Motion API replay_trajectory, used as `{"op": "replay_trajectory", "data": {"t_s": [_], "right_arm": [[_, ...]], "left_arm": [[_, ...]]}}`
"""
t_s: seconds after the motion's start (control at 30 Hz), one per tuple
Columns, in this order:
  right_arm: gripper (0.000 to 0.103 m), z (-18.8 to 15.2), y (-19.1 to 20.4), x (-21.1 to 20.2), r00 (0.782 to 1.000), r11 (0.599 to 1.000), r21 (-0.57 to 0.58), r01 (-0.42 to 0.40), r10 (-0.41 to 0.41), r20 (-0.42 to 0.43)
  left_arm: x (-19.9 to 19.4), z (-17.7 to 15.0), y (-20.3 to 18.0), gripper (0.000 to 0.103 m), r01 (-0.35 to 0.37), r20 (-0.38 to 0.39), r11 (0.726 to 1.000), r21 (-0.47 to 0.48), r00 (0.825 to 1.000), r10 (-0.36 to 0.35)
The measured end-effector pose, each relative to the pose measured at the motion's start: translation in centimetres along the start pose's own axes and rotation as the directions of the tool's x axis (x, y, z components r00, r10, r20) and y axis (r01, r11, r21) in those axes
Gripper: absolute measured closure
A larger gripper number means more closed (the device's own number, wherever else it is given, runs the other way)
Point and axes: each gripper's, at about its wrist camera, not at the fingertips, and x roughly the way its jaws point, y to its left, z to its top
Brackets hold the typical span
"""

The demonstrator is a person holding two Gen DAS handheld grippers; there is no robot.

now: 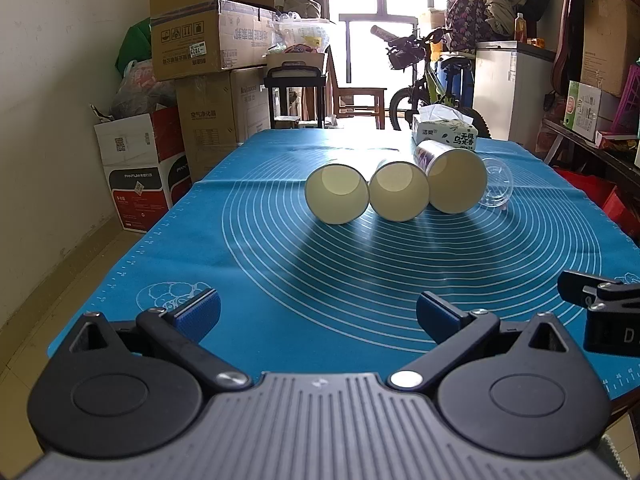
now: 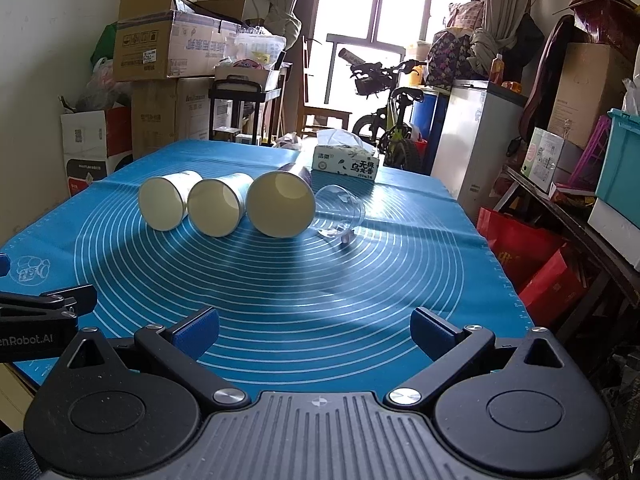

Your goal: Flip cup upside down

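Three paper cups lie on their sides in a row on the blue mat (image 1: pixel 256 280), mouths facing me: a left cup (image 1: pixel 337 194) (image 2: pixel 164 204), a middle cup (image 1: pixel 398 191) (image 2: pixel 216 209) and a larger right cup (image 1: pixel 457 180) (image 2: pixel 281 205). A clear plastic cup (image 1: pixel 498 188) (image 2: pixel 340 212) lies on its side to their right. My left gripper (image 1: pixel 318 314) is open and empty, low over the mat's near edge. My right gripper (image 2: pixel 314 328) is open and empty beside it, well short of the cups.
A tissue box (image 1: pixel 444 130) (image 2: pixel 346 162) stands on the mat behind the cups. Stacked cardboard boxes (image 1: pixel 200 40) fill the left side. A bicycle (image 1: pixel 424 80) and a white cabinet (image 2: pixel 480 140) stand past the table's far end. Red bags (image 2: pixel 532 264) lie to the right.
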Motion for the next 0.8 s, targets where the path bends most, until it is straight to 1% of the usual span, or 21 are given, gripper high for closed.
{"op": "replay_trajectory", "data": {"t_s": [0.8], "right_arm": [[0.000, -0.14, -0.15, 0.12, 1.000, 1.000, 0.002, -0.004, 0.004, -0.005]], "left_arm": [[0.26, -0.19, 0.02, 0.000, 0.001, -0.002, 1.000, 0.003, 1.000, -0.001]]}}
